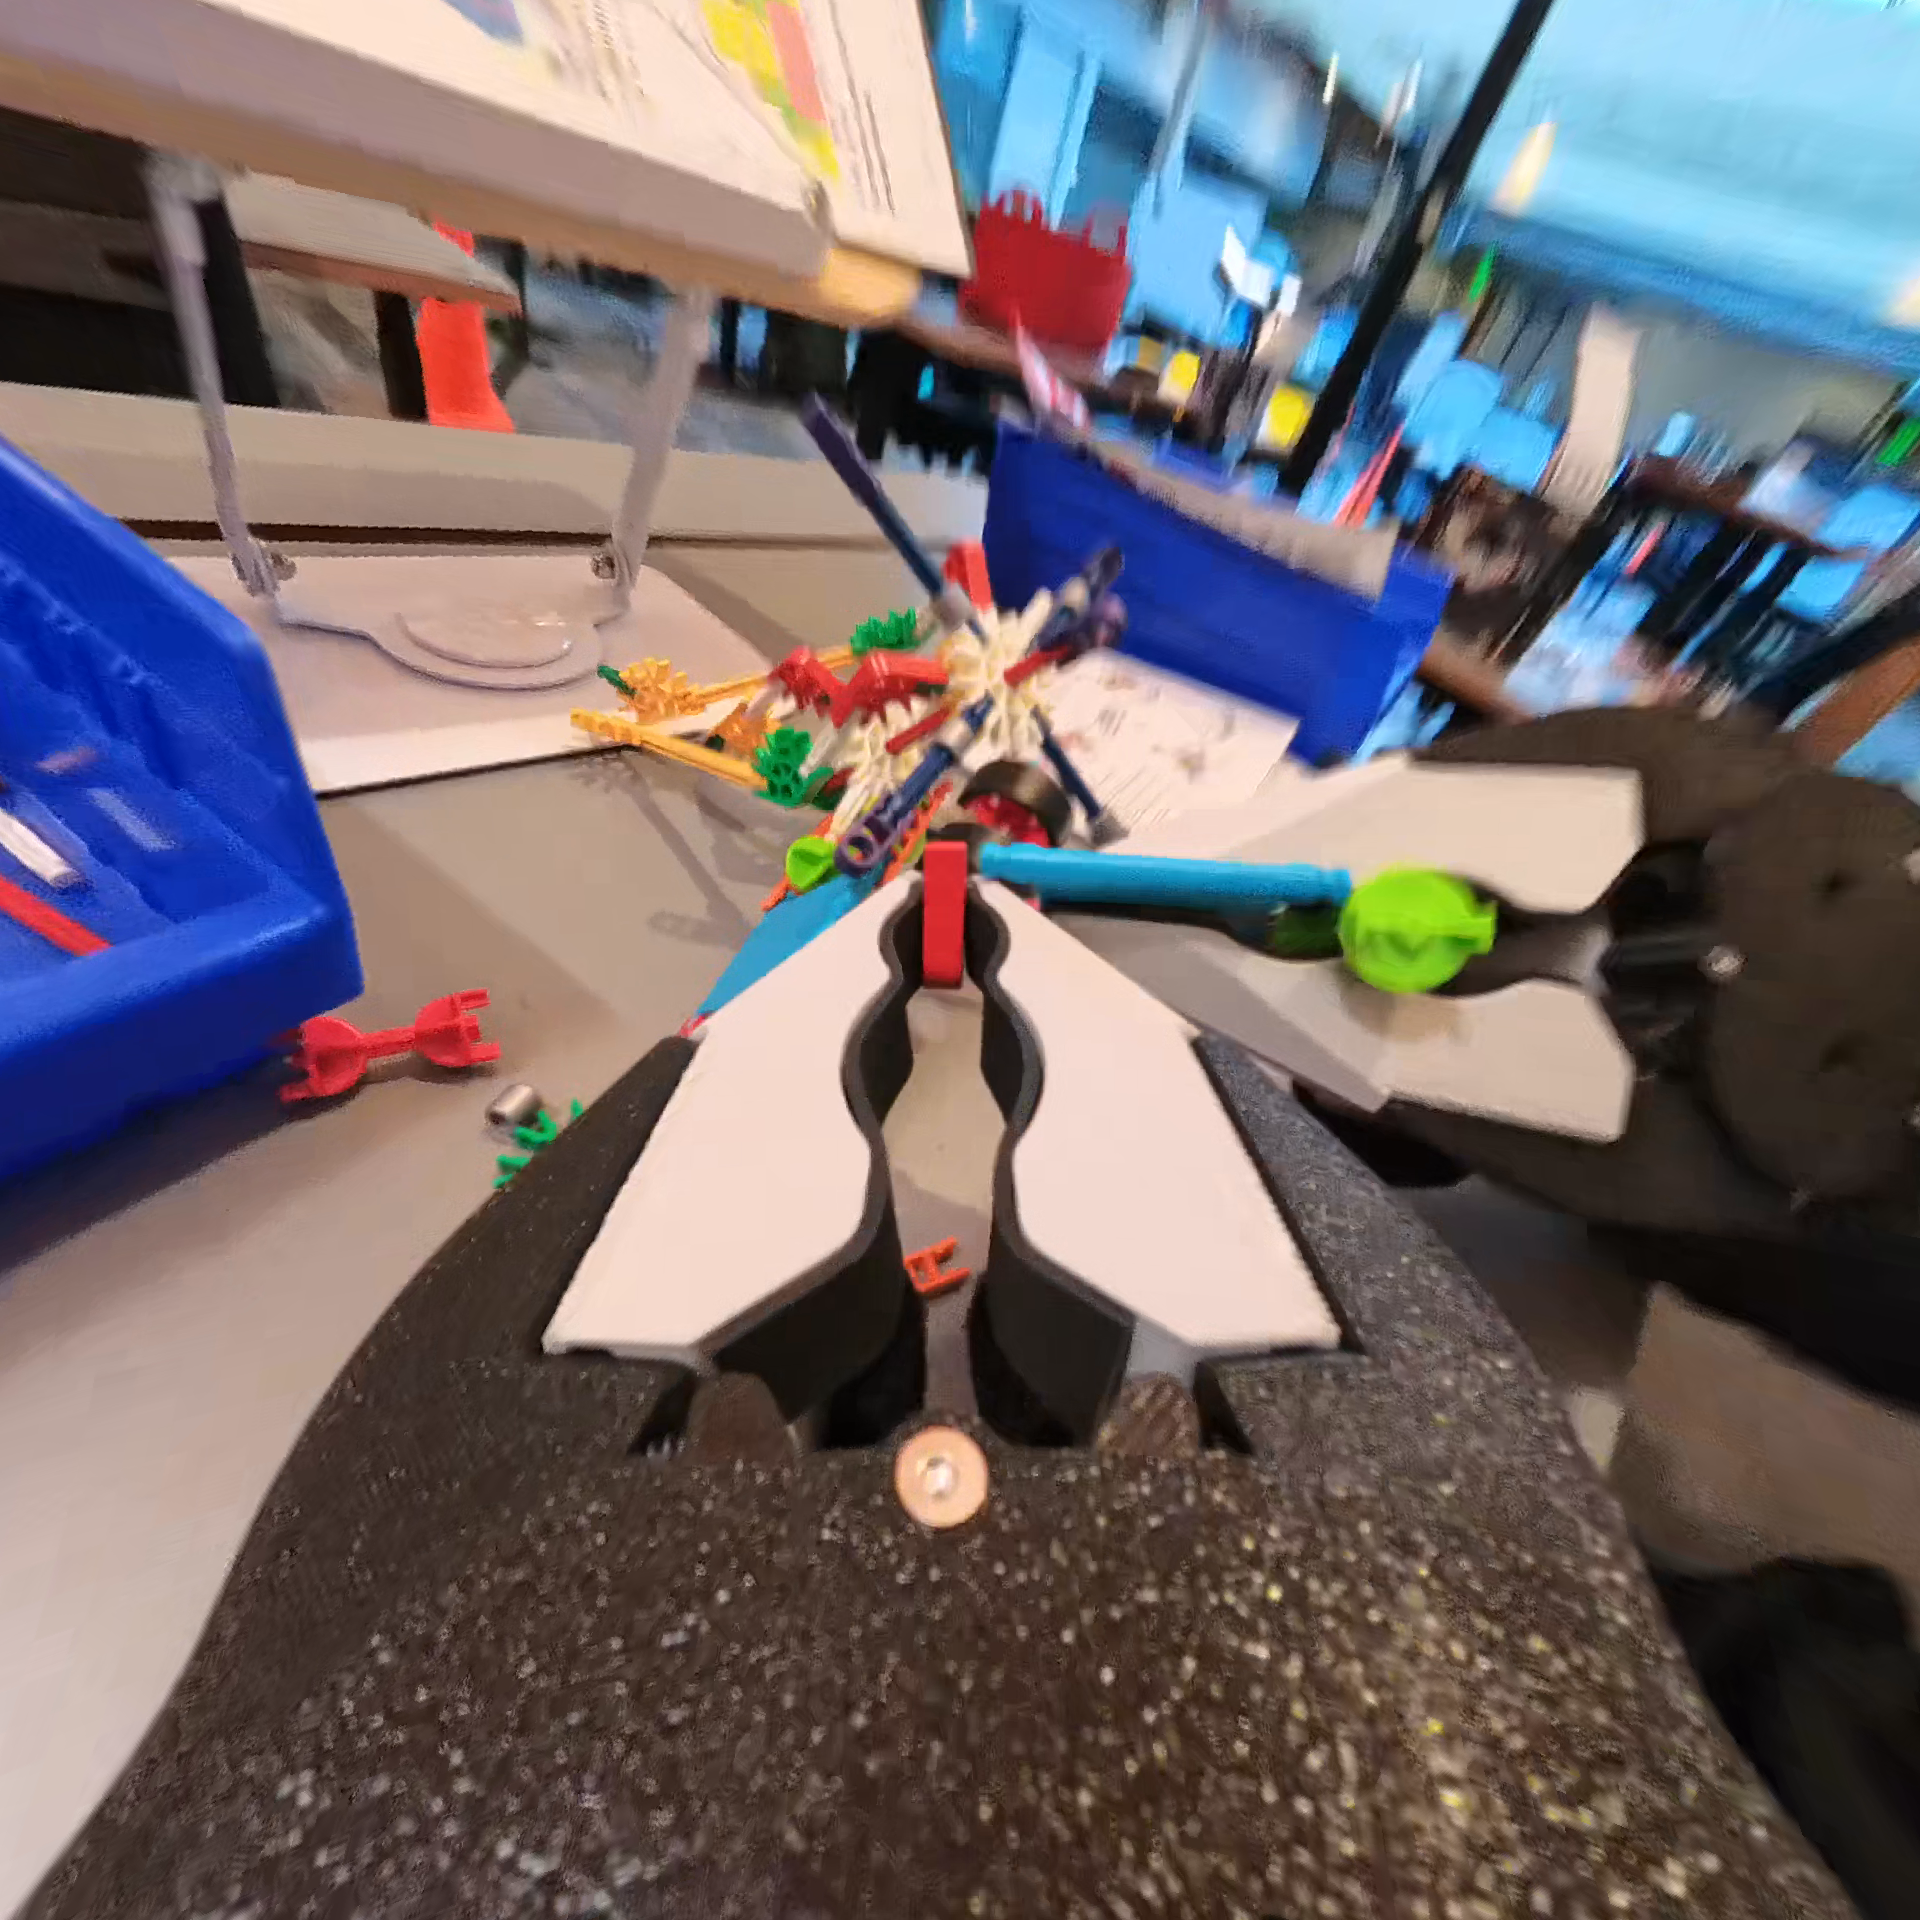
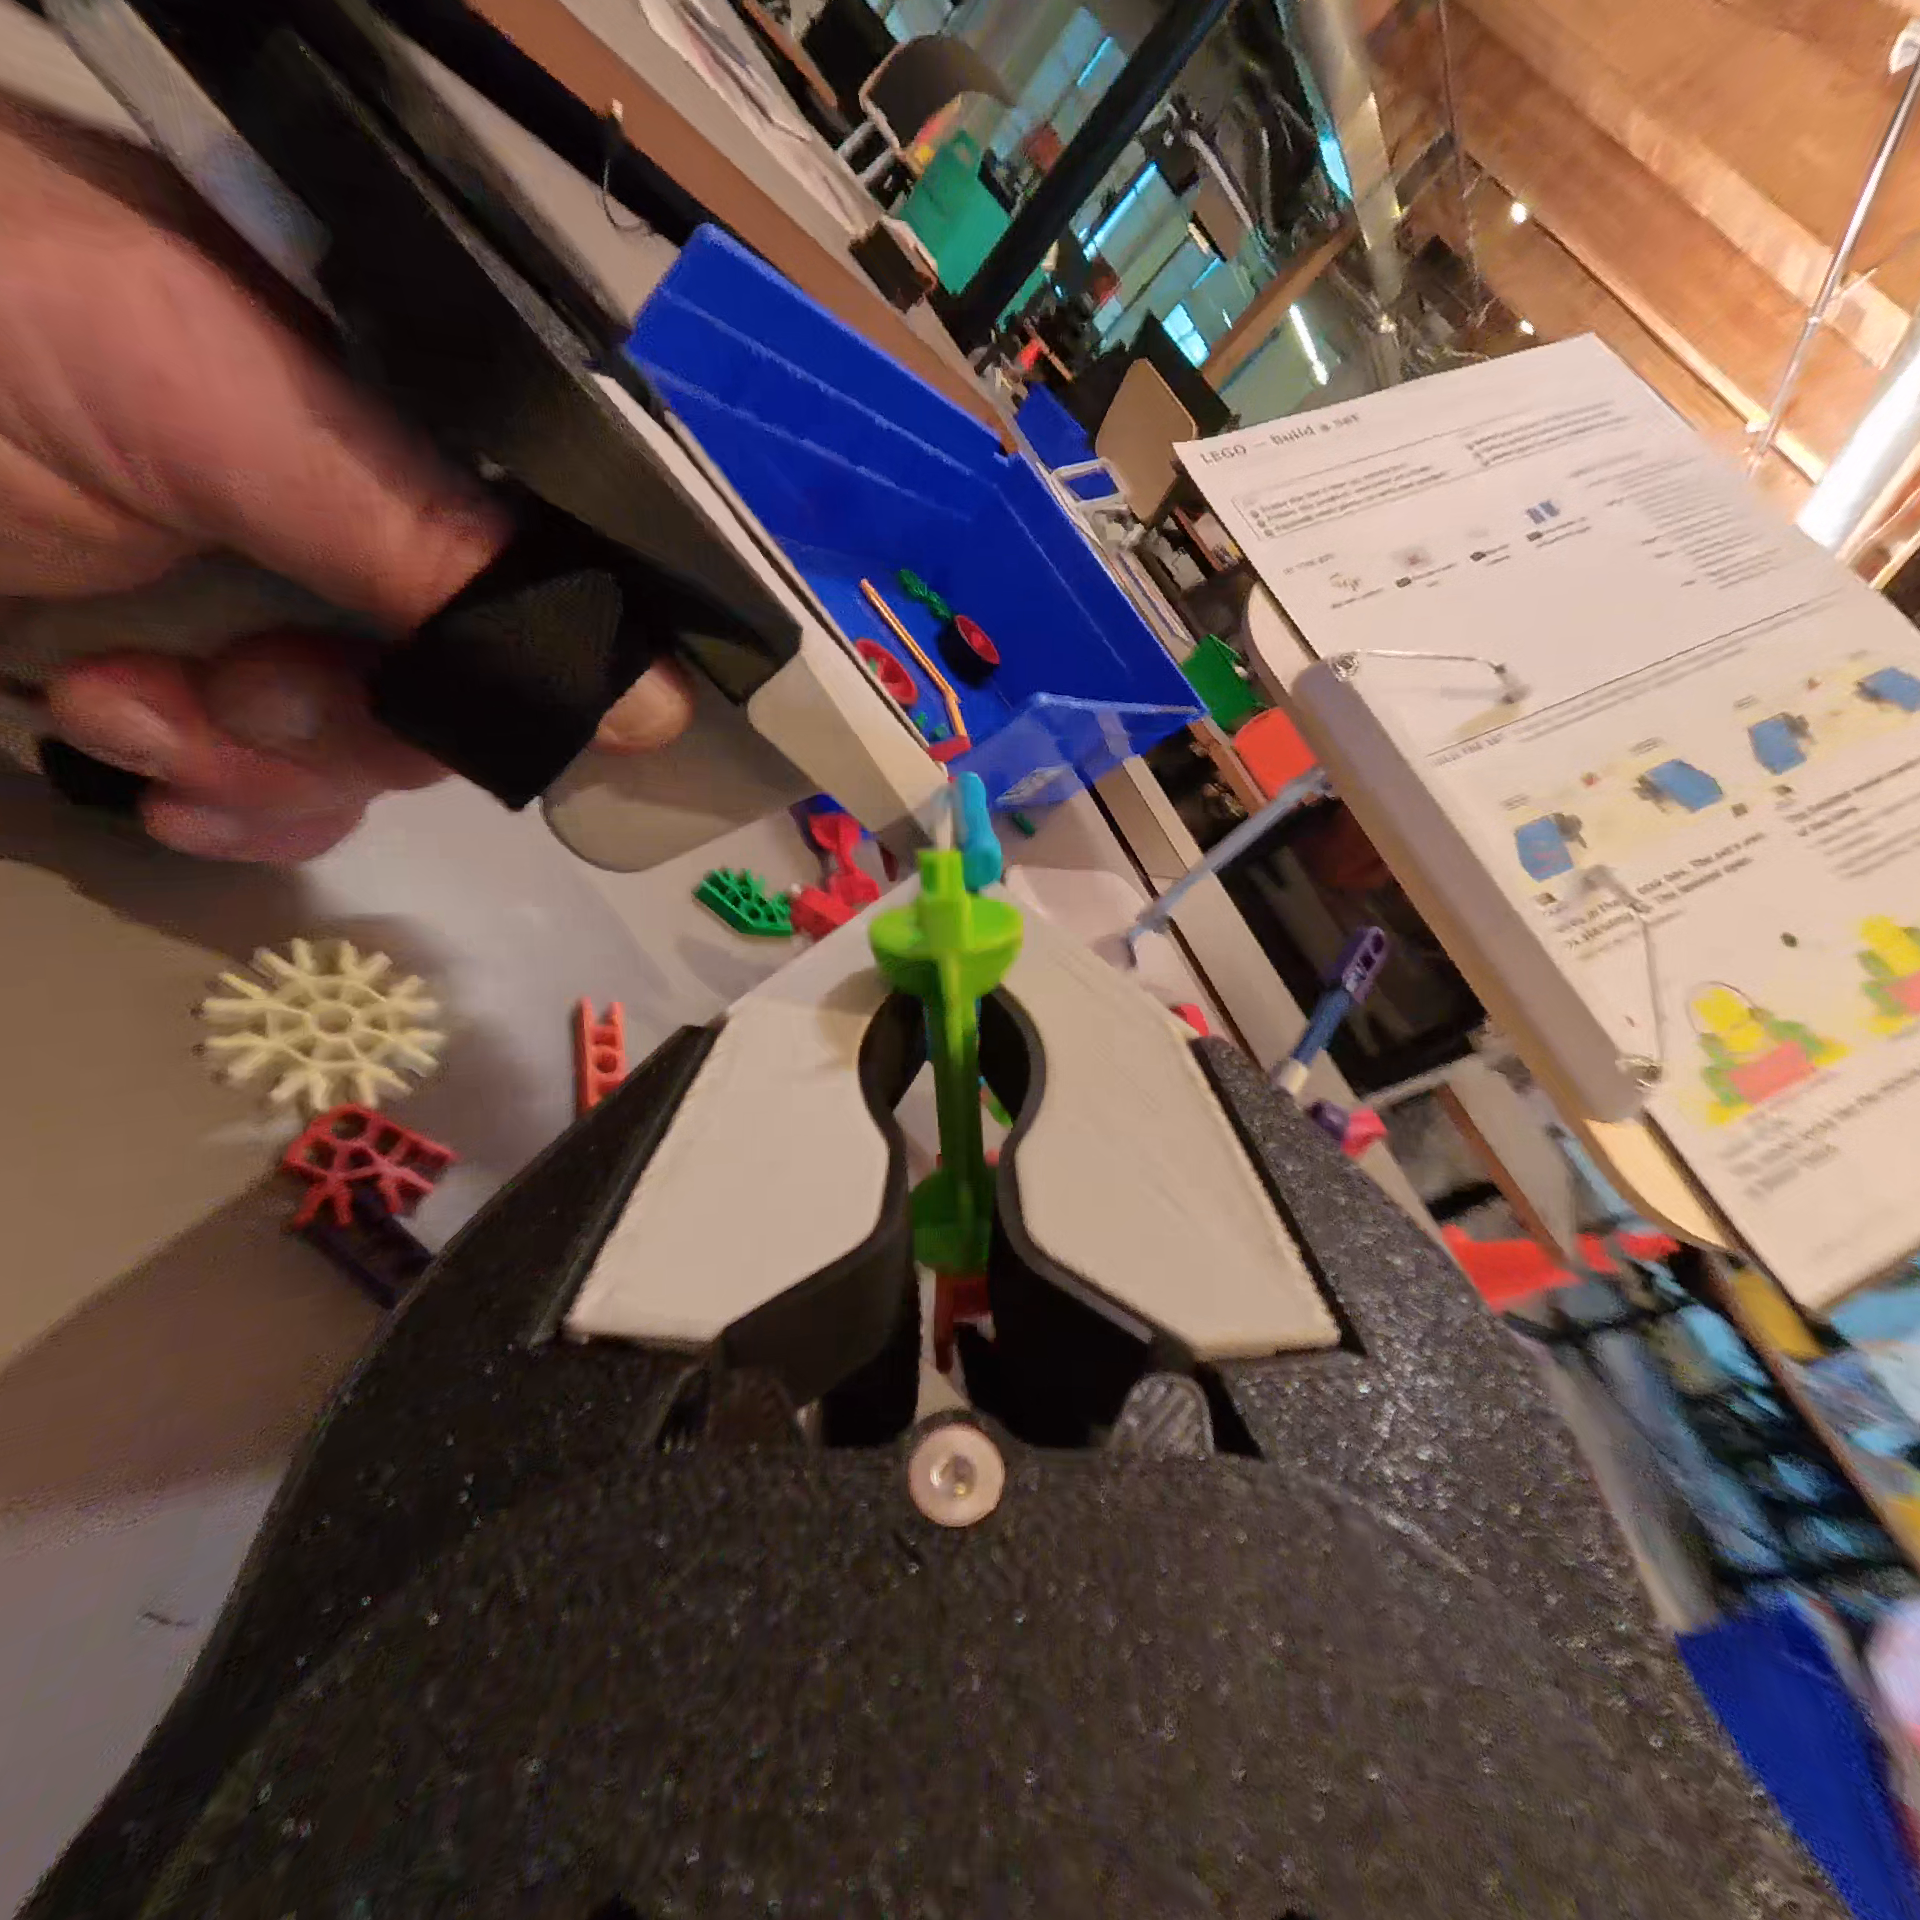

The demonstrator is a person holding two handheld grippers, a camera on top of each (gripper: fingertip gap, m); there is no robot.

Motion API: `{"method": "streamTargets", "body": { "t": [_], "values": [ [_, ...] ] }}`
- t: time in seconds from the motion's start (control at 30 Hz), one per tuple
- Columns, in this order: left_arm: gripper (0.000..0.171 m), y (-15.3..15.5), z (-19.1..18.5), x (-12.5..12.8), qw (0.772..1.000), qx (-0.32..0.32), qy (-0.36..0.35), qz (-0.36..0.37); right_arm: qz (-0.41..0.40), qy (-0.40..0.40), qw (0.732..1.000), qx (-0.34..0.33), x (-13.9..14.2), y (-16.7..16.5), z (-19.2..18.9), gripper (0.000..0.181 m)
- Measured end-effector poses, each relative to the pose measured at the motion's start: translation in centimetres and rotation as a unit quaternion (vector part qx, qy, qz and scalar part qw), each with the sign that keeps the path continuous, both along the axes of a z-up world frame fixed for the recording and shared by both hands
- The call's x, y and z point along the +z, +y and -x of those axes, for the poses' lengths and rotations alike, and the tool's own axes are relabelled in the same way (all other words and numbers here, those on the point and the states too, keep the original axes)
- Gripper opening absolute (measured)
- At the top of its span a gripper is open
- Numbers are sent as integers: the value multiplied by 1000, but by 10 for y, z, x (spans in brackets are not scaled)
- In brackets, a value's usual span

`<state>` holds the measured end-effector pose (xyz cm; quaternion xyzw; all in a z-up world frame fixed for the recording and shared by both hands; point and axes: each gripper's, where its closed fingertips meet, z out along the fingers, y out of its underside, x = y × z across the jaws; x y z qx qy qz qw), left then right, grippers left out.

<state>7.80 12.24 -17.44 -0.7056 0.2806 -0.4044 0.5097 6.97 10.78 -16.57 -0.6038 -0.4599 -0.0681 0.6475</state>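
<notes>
At the left edge of the desk (image 1: 520, 1039) sits a blue bin (image 1: 156, 831) holding a few loose rods; just beside its near corner lies a red rod piece (image 1: 384, 1044), with a small grey sleeve (image 1: 511, 1103) and green bits close by, any of which could be knocked off the desk if a hand-held gripper sweeps low across them. Toward the middle of the desk, the left hand-held gripper (image 1: 943, 925) is clenched on a short red piece (image 1: 943, 914), which stands upright between its tips and is pinched over only a small part of its length; a sideways push there could make it twist or slip out. Just behind it rests the multicoloured rod-and-connector model (image 1: 914, 717), lying tilted with its spokes pointing many ways, so pressure on one arm may pop a joint or slide the whole model across the desk. To the right, the right hand-held gripper (image 2: 951, 997) is grasping a lime-green piece (image 2: 951, 935) whose stem runs back between the fingers, with a light-blue rod (image 1: 1153, 878) joined to its front and reaching toward the red piece. The views are blurred, so whether the rod tip touches the red piece cannot be told. A misaligned meeting of the two held parts could lever the long rod loose, and the angled instruction board (image 2: 1558, 675) overhead crowds any upward lift.
</notes>
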Motion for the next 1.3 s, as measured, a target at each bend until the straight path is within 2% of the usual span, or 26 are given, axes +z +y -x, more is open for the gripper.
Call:
{"method": "streamTargets", "body": {
  "t": [0.07, 0.17, 0.23, 0.3, 0.37, 0.4, 0.53, 0.63, 0.7, 0.77, 0.83, 0.87, 0.93, 1.03, 1.07, 1.1, 1.13, 1.17, 1.23, 1.3],
  "values": [
    [4, 0, 3, 1, 999, -10, -36, 15, 43, 43, 998, 29, 1, -2, 3, 0],
    [4, -7, 6, 2, 999, -44, -9, -10, 136, 152, 975, 83, 7, -3, -1, 0],
    [4, -12, 7, 5, 997, -64, 15, -30, 164, 177, 964, 111, 11, -6, -2, 0],
    [3, -17, 7, 11, 994, -97, 20, -47, 218, 240, 935, 145, 16, -8, -5, 0],
    [4, -21, 8, 16, 991, -119, 12, -66, 274, 326, 892, 155, 23, -2, -13, 0],
    [3, -23, 6, 16, 989, -123, 9, -76, 286, 352, 879, 148, 24, 3, -17, 0],
    [3, -27, 4, 21, 988, -85, 4, -127, 305, 421, 843, 141, 28, 6, -24, 0],
    [3, -35, -2, 17, 969, -53, 80, -226, 317, 458, 822, 121, 26, 14, -33, 0],
    [3, -36, -5, 15, 935, -20, 161, -315, 317, 476, 812, 118, 30, 15, -34, 0],
    [3, -42, -11, 15, 888, 5, 219, -404, 315, 500, 797, 128, 37, 14, -35, 0],
    [3, -39, -9, 11, 874, 22, 229, -429, 321, 511, 787, 133, 38, 12, -35, 0],
    [3, -35, -7, 4, 877, 17, 238, -417, 321, 513, 785, 132, 35, 12, -34, 0],
    [5, -40, -6, 5, 891, -7, 210, -402, 316, 519, 781, 146, 34, 8, -33, 0],
    [18, -56, -3, 11, 923, -70, 154, -345, 284, 464, 821, 172, 44, -3, -28, 0],
    [24, -60, 2, 18, 937, -93, 120, -314, 265, 446, 835, 184, 50, -8, -28, 0],
    [39, -61, 8, 24, 949, -115, 91, -278, 249, 436, 841, 203, 56, -14, -28, 0],
    [55, -59, 16, 32, 959, -128, 56, -246, 244, 435, 836, 228, 63, -20, -29, 0],
    [58, -61, 24, 39, 965, -158, 19, -208, 242, 432, 837, 231, 65, -20, -31, 0],
    [57, -52, 38, 55, 972, -174, -43, -149, 233, 412, 842, 260, 69, -28, -30, 0],
    [53, -50, 35, 64, 970, -207, -92, -87, 220, 397, 834, 314, 79, -44, -24, 0]
  ]
}}
